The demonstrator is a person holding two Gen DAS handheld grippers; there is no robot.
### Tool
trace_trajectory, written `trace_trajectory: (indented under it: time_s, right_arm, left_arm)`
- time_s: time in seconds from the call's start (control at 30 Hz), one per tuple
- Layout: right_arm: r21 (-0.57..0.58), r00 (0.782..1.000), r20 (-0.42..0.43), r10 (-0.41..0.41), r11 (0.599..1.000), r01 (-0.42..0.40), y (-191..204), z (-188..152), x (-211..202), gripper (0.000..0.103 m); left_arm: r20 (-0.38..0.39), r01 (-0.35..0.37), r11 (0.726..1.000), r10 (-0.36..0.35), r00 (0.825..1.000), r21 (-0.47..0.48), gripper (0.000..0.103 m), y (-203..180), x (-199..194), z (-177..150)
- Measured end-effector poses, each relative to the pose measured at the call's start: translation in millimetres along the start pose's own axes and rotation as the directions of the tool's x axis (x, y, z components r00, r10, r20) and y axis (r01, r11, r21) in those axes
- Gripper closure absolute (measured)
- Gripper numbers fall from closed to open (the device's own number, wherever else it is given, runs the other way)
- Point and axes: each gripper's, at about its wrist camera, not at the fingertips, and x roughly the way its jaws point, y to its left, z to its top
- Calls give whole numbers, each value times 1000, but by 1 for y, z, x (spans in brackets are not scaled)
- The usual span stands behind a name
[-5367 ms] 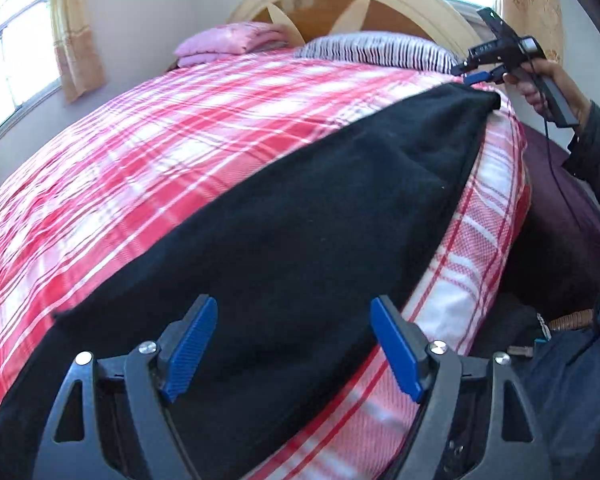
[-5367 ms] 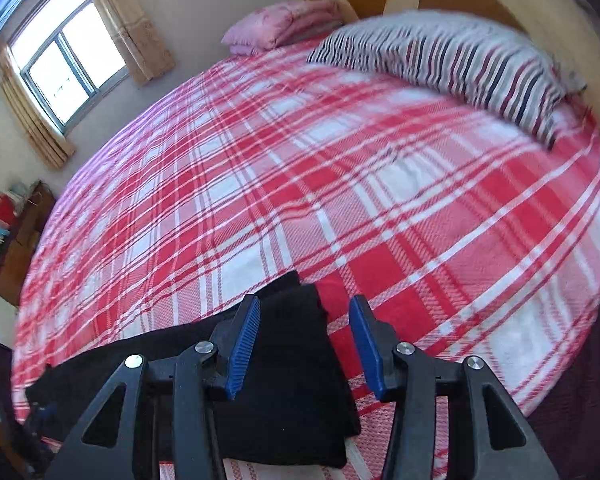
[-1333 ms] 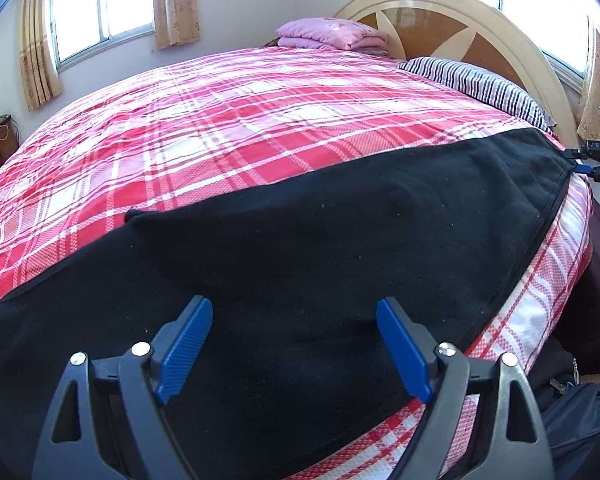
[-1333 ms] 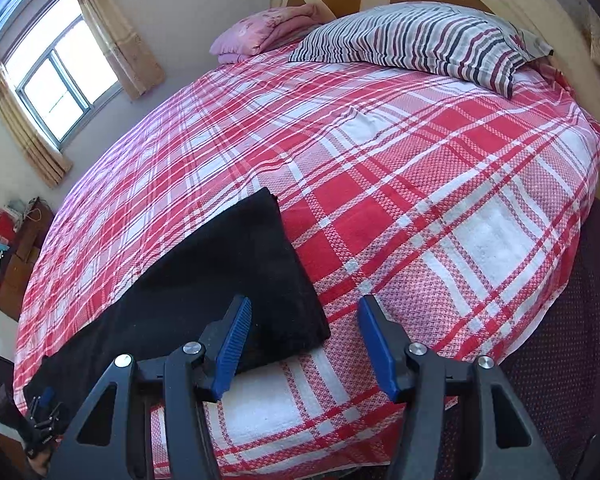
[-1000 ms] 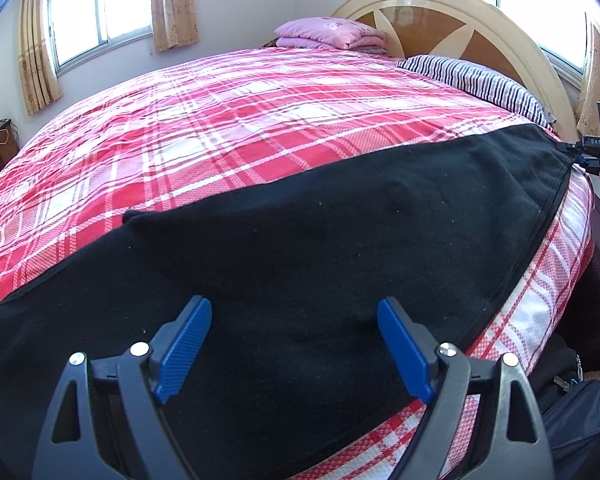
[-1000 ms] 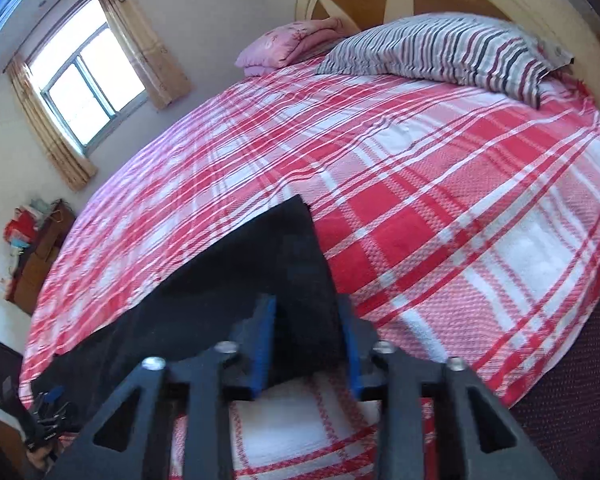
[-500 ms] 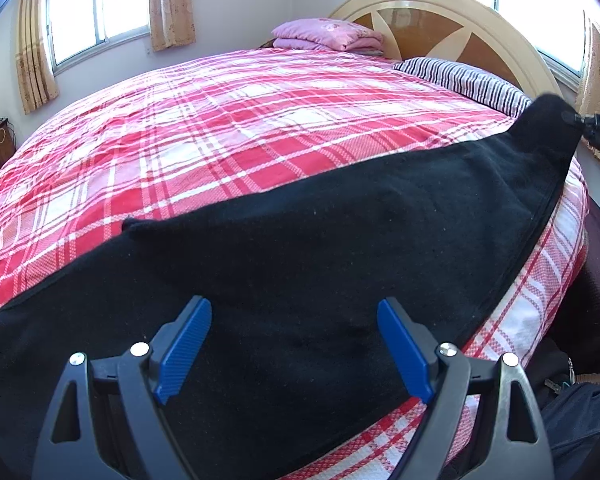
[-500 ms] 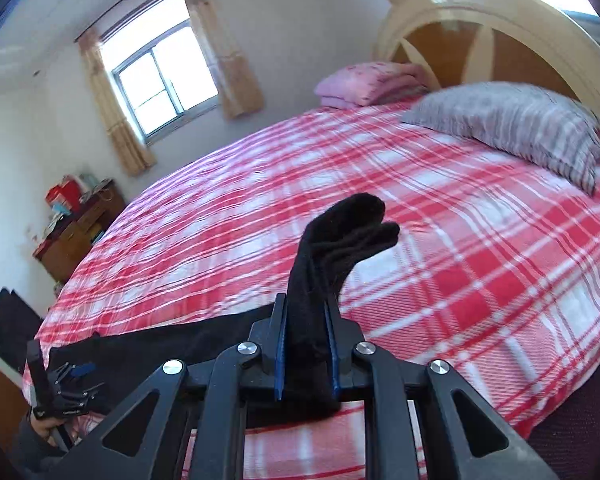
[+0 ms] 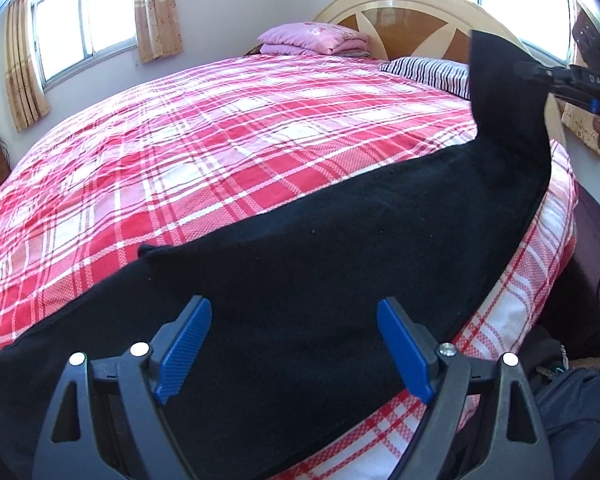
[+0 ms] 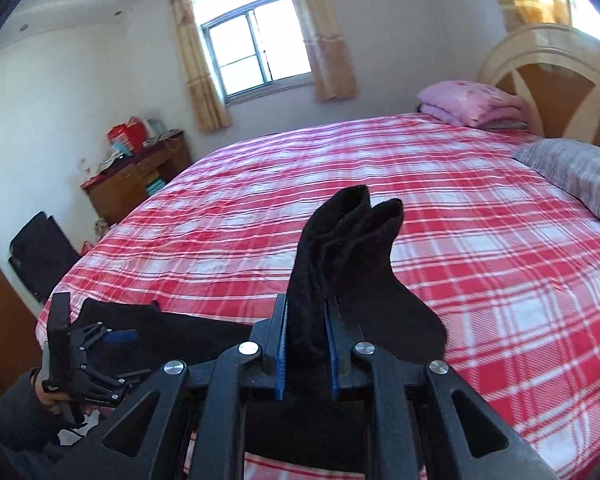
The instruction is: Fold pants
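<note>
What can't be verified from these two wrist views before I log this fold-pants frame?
- Waist end of the black pants: left wrist view, cut off by the frame's lower edge and left hand-held gripper.
- Pants fabric behind the right hand-held gripper: right wrist view, hidden by its body.
- Items on the wooden dresser: right wrist view, too small.
- Striped pillow: left wrist view, partly hidden by the lifted pants end.

Each claw, left (image 9: 294, 350) and right (image 10: 306, 354), had black skeletal arms with triangular cutouts, silver screws and ribbed blue pads (image 9: 184, 350), while the person's hand (image 10: 50, 394) showed bare skin beyond a dark sleeve
</note>
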Motion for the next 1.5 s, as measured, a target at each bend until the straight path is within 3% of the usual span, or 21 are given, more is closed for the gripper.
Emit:
trace_trajectory:
  time_s: [0.27, 0.47, 0.63, 0.77, 0.8, 0.9, 1.0, 1.27, 1.3, 1.37, 1.43, 1.5]
  right_arm:
    - [-119, 992, -64, 112, 986, -119, 77, 3, 36, 87]
    - [-222, 969, -158, 192, 949, -225, 148, -15, 79, 87]
    - [-298, 945, -270, 183, 918, -263, 192, -47, 122, 87]
    - [-347, 911, -391, 133, 895, -280, 207, -80, 155, 86]
    - [-351, 904, -407, 127, 893, -283, 208, -86, 158, 84]
    - [-365, 886, -440, 147, 872, -326, 205, -98, 152, 60]
    - [-369, 883, -438, 168, 862, -347, 196, -101, 133, 56]
    - [-308, 941, -322, 105, 928, -209, 121, -89, 85, 53]
    - [-278, 946, -310, 90, 943, -181, 107, -88, 83, 53]
    - [-222, 950, -303, 80, 963, -152, 86, -88, 80, 53]
    - [-190, 949, -309, 69, 973, -133, 75, -88, 82, 53]
    - [-198, 943, -330, 49, 973, -120, 68, -91, 83, 53]
  left_arm:
    - [-22, -10, 999, 9, 1000, -40, 15, 20, -4, -17]
    - [-16, -52, 997, 51, 999, -53, 15, 39, -18, -24]
    - [-27, -79, 993, 77, 997, -87, 15, 56, -22, -34]
    - [-31, -61, 989, 57, 998, -131, 15, 64, -20, -38]
    - [-27, -52, 989, 49, 998, -138, 15, 64, -20, -37]
    - [-16, -20, 989, 17, 1000, -145, 15, 61, -21, -35]
    - [-7, 22, 988, -23, 1000, -153, 15, 57, -19, -32]
    - [16, 147, 968, -146, 989, -203, 17, 40, 3, -10]
    - [10, 159, 963, -160, 987, -219, 19, 39, 9, -7]
    - [-15, 170, 953, -180, 984, -249, 41, 37, 19, -4]
    - [-25, 161, 951, -174, 984, -264, 45, 32, 24, -3]
    - [-33, 144, 957, -157, 987, -251, 61, 27, 23, -2]
